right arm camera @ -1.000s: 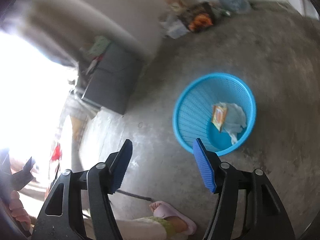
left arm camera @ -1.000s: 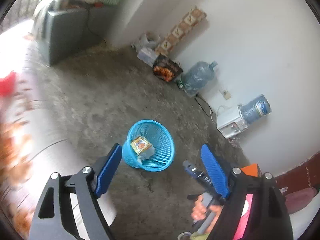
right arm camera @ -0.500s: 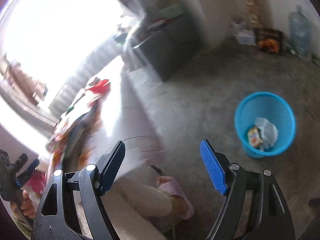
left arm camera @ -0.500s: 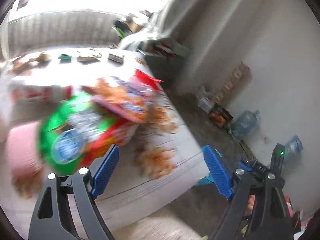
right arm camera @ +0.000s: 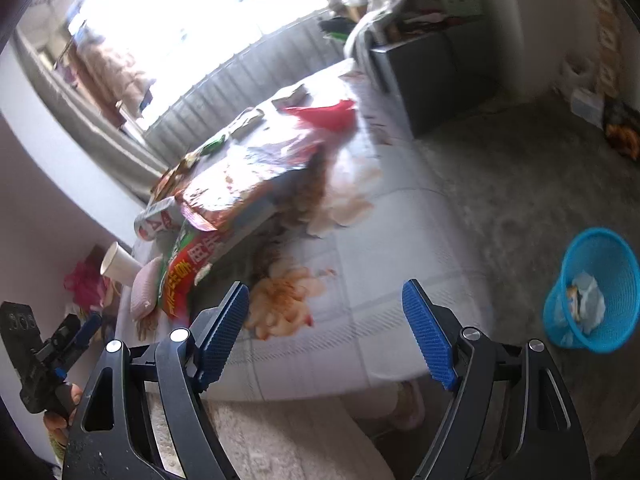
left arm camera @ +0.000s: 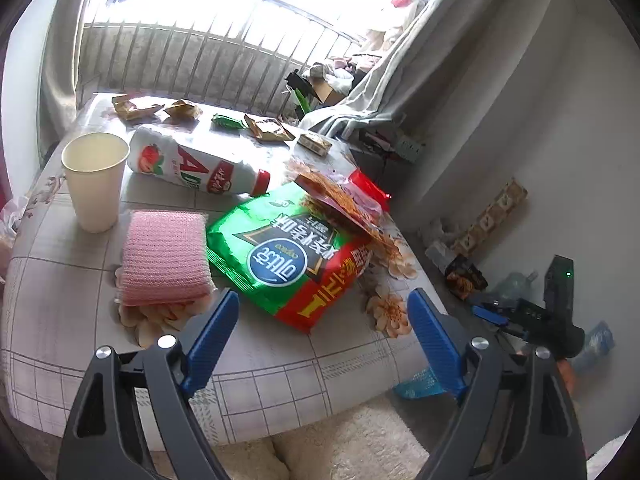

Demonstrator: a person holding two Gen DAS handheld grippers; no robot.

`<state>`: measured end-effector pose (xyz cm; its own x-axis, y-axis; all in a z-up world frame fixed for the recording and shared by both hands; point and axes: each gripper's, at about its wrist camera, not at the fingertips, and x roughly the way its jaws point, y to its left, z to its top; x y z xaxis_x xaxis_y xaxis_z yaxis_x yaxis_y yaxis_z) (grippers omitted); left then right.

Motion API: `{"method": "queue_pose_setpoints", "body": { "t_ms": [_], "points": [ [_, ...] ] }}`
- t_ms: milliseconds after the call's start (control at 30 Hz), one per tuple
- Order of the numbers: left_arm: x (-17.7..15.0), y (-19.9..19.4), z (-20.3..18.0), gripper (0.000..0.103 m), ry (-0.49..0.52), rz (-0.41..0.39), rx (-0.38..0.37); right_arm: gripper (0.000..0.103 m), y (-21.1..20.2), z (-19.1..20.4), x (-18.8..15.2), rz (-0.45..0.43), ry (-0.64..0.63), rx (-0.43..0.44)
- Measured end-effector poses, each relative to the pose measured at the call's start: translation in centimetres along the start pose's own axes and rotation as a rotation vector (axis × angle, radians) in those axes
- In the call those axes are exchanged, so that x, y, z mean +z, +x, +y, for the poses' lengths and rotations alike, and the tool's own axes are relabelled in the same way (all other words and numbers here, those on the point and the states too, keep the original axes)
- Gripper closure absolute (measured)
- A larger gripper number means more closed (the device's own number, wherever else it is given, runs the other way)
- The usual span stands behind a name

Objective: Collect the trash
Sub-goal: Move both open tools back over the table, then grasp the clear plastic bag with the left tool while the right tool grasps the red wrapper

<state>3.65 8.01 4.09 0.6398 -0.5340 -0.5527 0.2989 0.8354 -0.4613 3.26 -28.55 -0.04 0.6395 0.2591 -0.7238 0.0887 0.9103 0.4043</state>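
A low table (left arm camera: 60, 320) with a flowered cloth carries the litter. A green-and-red snack bag (left arm camera: 288, 256) lies nearest, and a red snack bag (left arm camera: 340, 200) overlaps its far corner. Beyond them are a white bottle (left arm camera: 192, 164) on its side, a paper cup (left arm camera: 94, 180) and several small wrappers (left arm camera: 264, 126). My left gripper (left arm camera: 324, 332) hovers open over the near edge, just short of the green bag. My right gripper (right arm camera: 326, 328) is open and empty above the table's corner. The blue bin (right arm camera: 600, 280) stands on the floor to its right and holds some trash (right arm camera: 586, 304).
A pink sponge (left arm camera: 160, 256) lies beside the green bag. A white rug (left arm camera: 320, 448) runs under the table's near side. A grey cabinet (right arm camera: 432, 76) stands behind the table. A foot in a pink slipper (right arm camera: 408, 404) rests under the table's edge.
Both views have swung away from the blue bin and the floor and up onto the table. The right gripper's fingers stand a little wider than before.
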Motion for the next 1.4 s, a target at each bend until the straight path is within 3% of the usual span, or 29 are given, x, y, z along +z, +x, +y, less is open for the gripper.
{"method": "queue_pose_setpoints", "body": {
  "t_ms": [133,233,433,667,767,933,1067,1267,1400],
  "points": [
    [2.2,0.5,-0.9,0.019,0.015,-0.014,-0.041,0.028,1.3,1.6,2.6,-0.015,-0.036,0.000],
    [5.6,1.9,-2.2,0.019,0.026,0.012,-0.116,0.028,1.7,1.7,5.2,-0.051,-0.037,0.024],
    [13.9,10.2,-4.6,0.019,0.019,0.206,-0.208,0.028,5.1,-1.4,11.0,-0.016,0.132,0.194],
    [19.3,24.2,-5.5,0.035,0.017,0.441,-0.082,0.031,11.1,-5.4,15.5,0.083,0.330,0.261],
    [19.8,28.5,-5.0,0.037,-0.019,0.517,-0.051,0.034,13.8,-6.8,17.0,0.116,0.396,0.264],
    [20.5,32.6,-3.6,0.040,-0.073,0.545,0.033,0.040,17.2,-8.3,18.4,0.165,0.493,0.292],
    [20.2,34.7,-3.0,0.041,-0.088,0.590,0.050,0.042,19.0,-8.4,19.0,0.190,0.508,0.295],
    [19.6,36.9,-1.9,0.050,-0.142,0.639,0.049,0.050,19.5,-8.2,19.3,0.198,0.511,0.299],
    [19.3,36.9,-1.8,0.058,-0.149,0.649,0.030,0.062,19.4,-8.3,19.3,0.208,0.501,0.294]
  ]
}}
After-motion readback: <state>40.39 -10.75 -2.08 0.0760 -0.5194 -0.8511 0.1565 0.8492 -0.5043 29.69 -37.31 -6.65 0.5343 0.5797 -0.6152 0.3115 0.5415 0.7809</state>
